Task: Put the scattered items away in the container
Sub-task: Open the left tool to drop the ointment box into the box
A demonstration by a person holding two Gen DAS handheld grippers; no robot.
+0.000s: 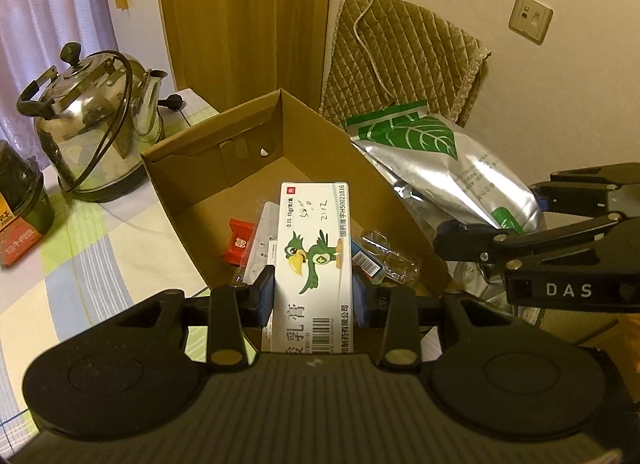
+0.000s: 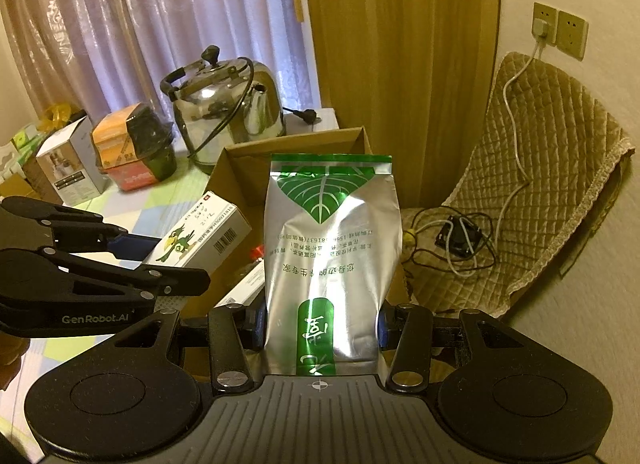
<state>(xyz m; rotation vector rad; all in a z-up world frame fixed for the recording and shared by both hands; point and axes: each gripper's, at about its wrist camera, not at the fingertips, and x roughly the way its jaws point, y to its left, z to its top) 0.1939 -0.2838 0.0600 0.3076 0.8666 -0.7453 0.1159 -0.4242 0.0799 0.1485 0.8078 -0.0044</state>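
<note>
My left gripper (image 1: pixel 314 296) is shut on a white medicine box (image 1: pixel 314 252) printed with a green bird, held over the near end of the open cardboard box (image 1: pixel 208 180). Inside that box lie a red packet (image 1: pixel 239 242), a white carton and clear wrapped items (image 1: pixel 394 260). My right gripper (image 2: pixel 322 330) is shut on a silver foil bag (image 2: pixel 332 232) with a green leaf print, held upright just right of the cardboard box (image 2: pixel 296 144). The foil bag (image 1: pixel 448 168) and right gripper show at the right of the left wrist view; the medicine box (image 2: pixel 198 234) shows in the right wrist view.
A steel kettle (image 1: pixel 92 120) with its cord stands left of the cardboard box on the checked tablecloth (image 1: pixel 80 264). A dark jar (image 2: pixel 136 144) and small cartons (image 2: pixel 68 162) sit further left. A quilted chair (image 2: pixel 552 184) with cables (image 2: pixel 456 240) is on the right by the wall.
</note>
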